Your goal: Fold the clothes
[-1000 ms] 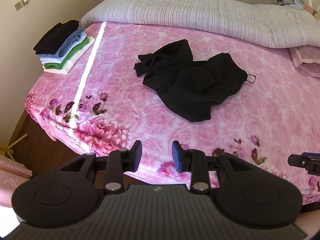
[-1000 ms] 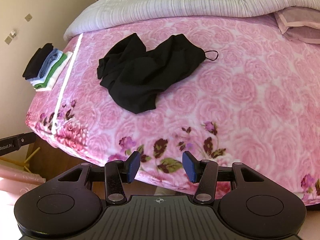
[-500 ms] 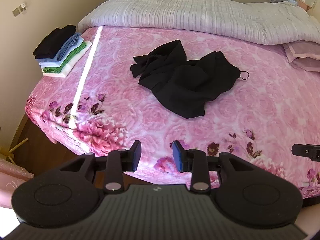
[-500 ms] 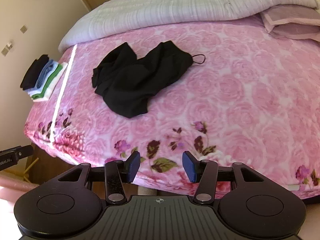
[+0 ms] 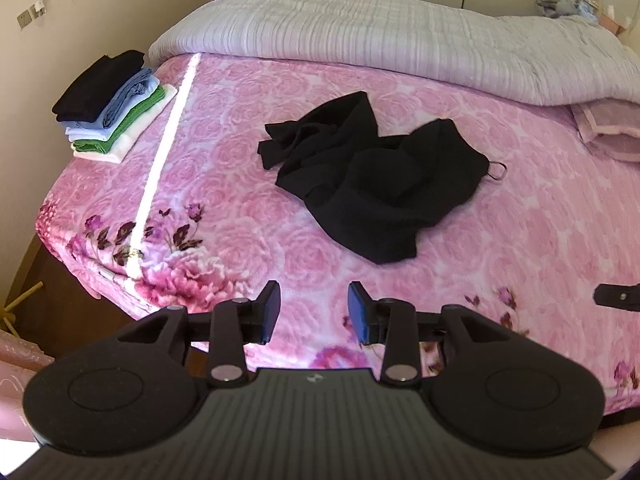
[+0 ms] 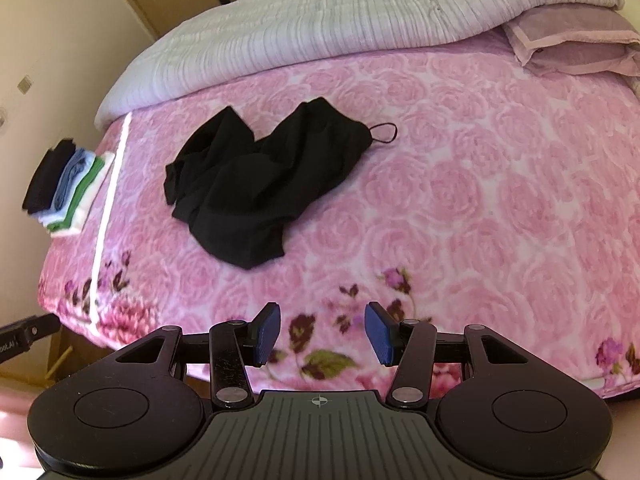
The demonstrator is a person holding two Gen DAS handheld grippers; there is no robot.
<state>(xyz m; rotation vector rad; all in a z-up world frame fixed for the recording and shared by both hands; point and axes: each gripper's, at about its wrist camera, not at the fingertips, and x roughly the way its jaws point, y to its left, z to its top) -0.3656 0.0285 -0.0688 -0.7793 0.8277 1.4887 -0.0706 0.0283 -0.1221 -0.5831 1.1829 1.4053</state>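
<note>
pink floral bed carries a folded stack at its far left corner and a crumpled black garment mid-bed, so you're approaching, left gripper and right gripper both spread empty; next, pinch its edges.

One crumpled black garment. One stack of folded clothes. One grey quilt. One pink pillow. One bed.

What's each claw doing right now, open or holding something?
Left claw: open, holding nothing, above the bed edge.
Right claw: open, holding nothing, short of the black garment.
</note>
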